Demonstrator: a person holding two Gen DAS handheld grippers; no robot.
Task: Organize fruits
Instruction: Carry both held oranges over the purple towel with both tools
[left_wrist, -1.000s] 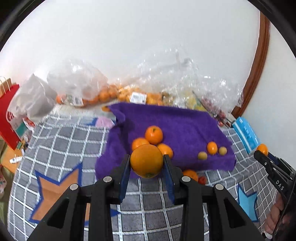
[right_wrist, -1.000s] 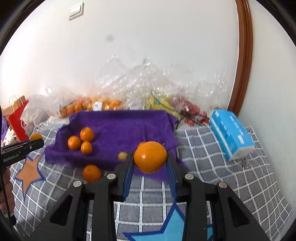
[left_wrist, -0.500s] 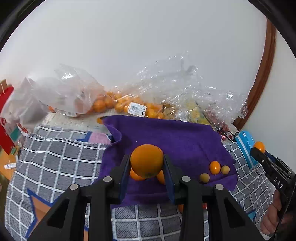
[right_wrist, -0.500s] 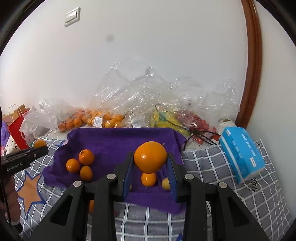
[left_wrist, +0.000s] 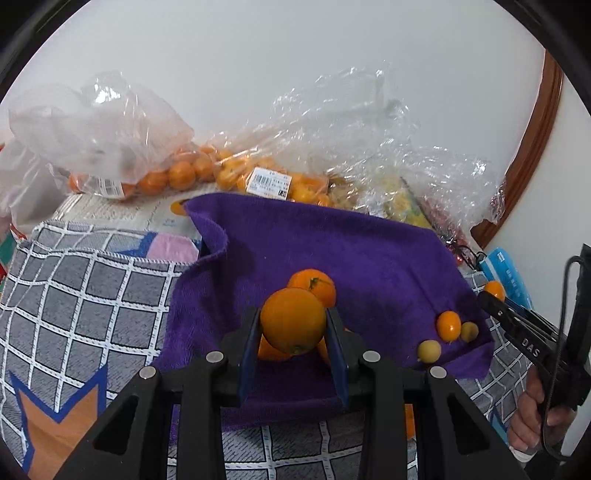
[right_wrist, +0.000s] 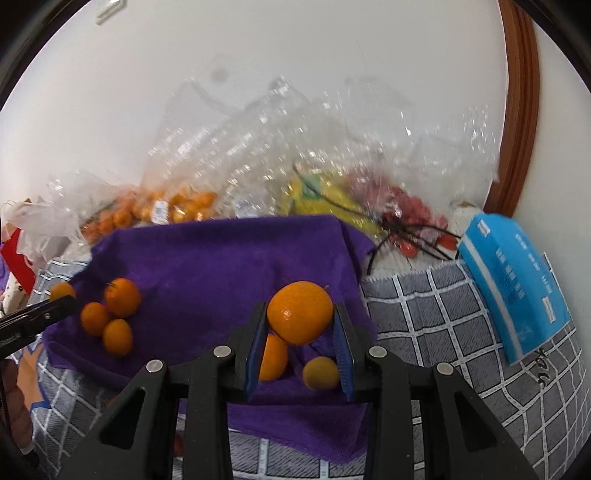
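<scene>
You carry a round orange mandarin in each hand: the left gripper (left_wrist: 293, 328) is clenched on one mandarin (left_wrist: 293, 320) above the cluster of three mandarins (right_wrist: 114, 317) near the left edge of the rumpled purple towel (left_wrist: 332, 251), and the right gripper (right_wrist: 300, 325) grips another (right_wrist: 300, 312) above the small pale-yellow kumquats (left_wrist: 428, 350) near the towel's right edge. Lower each fruit until it rests on the cloth beside its own kind before you release, so it neither rolls nor knocks its neighbours off the towel's front edge.
</scene>
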